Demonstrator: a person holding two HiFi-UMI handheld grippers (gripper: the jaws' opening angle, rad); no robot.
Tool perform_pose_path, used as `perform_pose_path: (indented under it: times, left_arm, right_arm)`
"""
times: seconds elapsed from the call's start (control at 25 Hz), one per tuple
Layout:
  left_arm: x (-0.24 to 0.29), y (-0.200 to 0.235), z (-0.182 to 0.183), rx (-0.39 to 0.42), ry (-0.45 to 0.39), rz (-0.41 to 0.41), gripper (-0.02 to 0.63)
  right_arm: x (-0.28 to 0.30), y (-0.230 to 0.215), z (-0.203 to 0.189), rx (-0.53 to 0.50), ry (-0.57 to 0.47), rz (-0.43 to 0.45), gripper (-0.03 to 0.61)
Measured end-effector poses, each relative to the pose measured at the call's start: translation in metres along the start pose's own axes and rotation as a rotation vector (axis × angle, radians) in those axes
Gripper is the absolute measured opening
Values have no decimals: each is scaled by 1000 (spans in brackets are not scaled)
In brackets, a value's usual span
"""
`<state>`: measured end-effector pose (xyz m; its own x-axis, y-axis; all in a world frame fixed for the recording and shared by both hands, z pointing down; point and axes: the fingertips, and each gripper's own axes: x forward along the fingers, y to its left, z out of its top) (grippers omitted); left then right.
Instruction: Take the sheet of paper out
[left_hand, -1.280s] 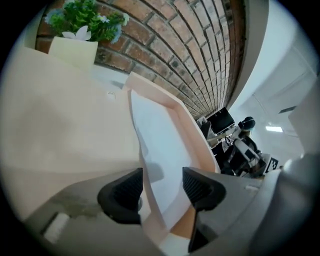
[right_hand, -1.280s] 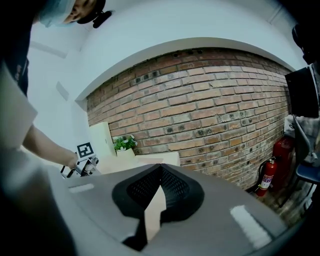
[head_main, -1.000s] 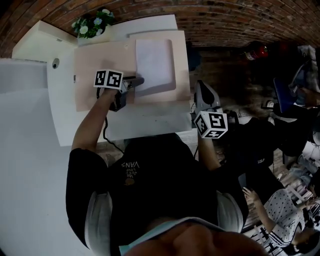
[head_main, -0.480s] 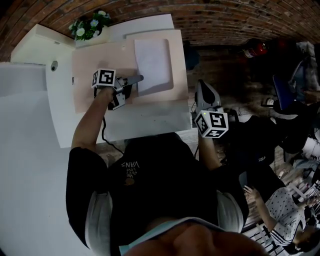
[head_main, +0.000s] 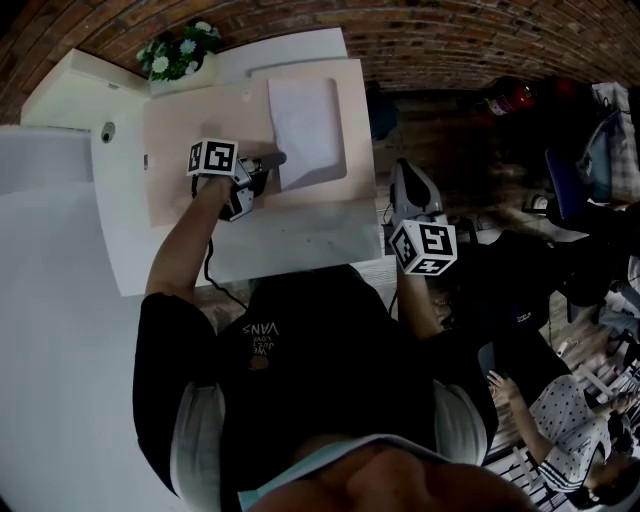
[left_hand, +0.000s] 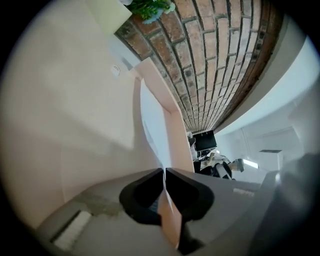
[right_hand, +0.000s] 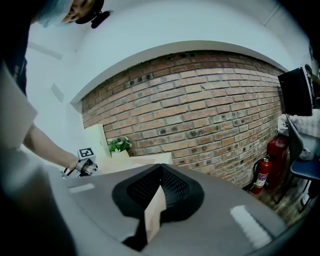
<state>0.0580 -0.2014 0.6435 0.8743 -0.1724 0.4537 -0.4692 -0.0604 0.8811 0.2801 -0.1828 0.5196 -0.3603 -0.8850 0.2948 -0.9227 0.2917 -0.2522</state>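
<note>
Left tongs, just closed, pinch the nine-o'clock edge of the sheet of paper, lengthwise twelve to six; shut, empty right tongs hang farther off.

Wht sheet, peach tray, red-brick wall, blk shirt.

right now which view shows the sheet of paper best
Head view: the whole sheet of paper shows from above on the pink board. The left gripper view catches only a foreshortened strip; the right gripper view is too distant.
</note>
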Motion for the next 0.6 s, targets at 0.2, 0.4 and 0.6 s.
perform_pose_path:
  times: [0.2,0.4,0.6]
  left_arm:
    - [-1,5,-1,28,8,33,2]
    - [-8,5,4,70,-11,63,2]
    - [-23,7,5,123,-12,101,2]
  right_arm:
    - [-1,2,-1,8,0,1,2]
    - [-2,7,-1,6,1,10,2]
    - [1,18,1,-4,0,28,2]
